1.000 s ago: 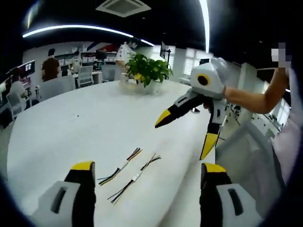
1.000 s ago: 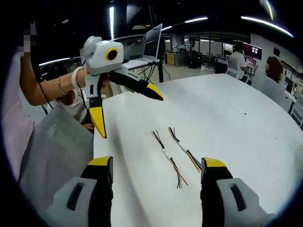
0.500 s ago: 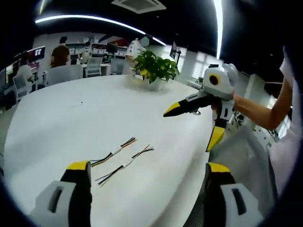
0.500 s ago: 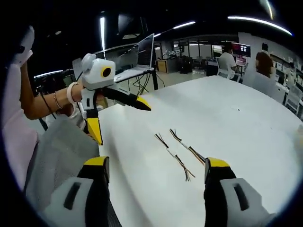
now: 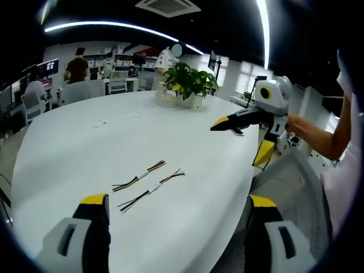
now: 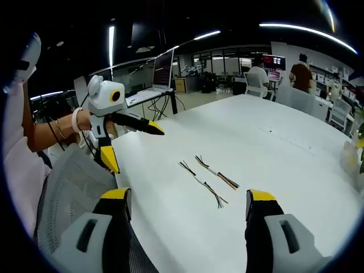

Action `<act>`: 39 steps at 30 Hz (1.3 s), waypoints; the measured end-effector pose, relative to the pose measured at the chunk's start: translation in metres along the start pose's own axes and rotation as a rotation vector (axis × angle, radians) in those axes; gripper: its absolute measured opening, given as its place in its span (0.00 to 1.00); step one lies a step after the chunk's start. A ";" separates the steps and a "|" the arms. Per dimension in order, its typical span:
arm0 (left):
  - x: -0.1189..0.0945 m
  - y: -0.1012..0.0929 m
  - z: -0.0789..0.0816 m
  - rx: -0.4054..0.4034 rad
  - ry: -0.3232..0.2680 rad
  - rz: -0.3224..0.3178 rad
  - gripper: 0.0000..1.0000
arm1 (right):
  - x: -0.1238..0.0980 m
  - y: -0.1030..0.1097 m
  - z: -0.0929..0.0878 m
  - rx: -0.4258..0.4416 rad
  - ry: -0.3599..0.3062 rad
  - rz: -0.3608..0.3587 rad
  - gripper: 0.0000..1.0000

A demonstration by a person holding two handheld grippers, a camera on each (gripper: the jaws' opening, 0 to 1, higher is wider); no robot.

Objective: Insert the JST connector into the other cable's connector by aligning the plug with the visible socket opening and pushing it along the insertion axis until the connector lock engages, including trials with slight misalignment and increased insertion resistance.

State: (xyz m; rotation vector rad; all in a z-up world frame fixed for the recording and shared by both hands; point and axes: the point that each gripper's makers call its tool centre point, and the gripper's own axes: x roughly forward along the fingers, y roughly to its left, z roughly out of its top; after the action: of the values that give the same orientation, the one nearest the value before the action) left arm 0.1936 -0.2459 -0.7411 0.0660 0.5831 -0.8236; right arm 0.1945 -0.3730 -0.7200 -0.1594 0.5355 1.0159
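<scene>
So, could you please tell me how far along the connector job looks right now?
Nothing looks done: the two cables lie side by side on the white table, not plugged into each other. Nothing is in hand: the left tool and right tool are open, short of them. Picking up, aligning and pushing until the lock engages remain.

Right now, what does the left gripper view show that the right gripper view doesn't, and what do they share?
Left gripper view alone: a potted plant at the far side of the table, and the right gripper coming in from the right, its fingers spread wide.

Right gripper view alone: an open laptop on a desk beyond the table, and the left gripper held at the table's left edge, fingers also wide apart.

Both: the white table with two short wire cables lying side by side, untouched, and seated people in the office behind.
</scene>
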 end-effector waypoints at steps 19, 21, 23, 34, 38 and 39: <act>-0.024 0.001 -0.013 -0.084 -0.022 0.072 0.99 | -0.015 0.006 -0.013 0.101 -0.010 -0.090 0.84; -0.027 0.001 -0.017 -0.082 -0.018 0.077 0.99 | -0.017 0.008 -0.016 0.104 -0.005 -0.094 0.86; -0.029 0.000 -0.021 -0.087 -0.009 0.079 0.99 | -0.018 0.010 -0.019 0.110 -0.001 -0.094 0.85; -0.037 -0.008 -0.034 -0.132 0.014 0.085 0.99 | -0.020 0.020 -0.033 0.142 0.016 -0.093 0.95; -0.040 -0.009 -0.035 -0.135 0.007 0.090 0.99 | -0.020 0.021 -0.032 0.147 -0.006 -0.105 0.99; -0.041 -0.009 -0.036 -0.133 0.009 0.093 0.99 | -0.020 0.021 -0.032 0.146 -0.009 -0.107 0.99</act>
State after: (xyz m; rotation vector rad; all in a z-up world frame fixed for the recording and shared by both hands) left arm 0.1487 -0.2147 -0.7483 -0.0246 0.6369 -0.6934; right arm 0.1575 -0.3889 -0.7349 -0.0535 0.5849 0.8698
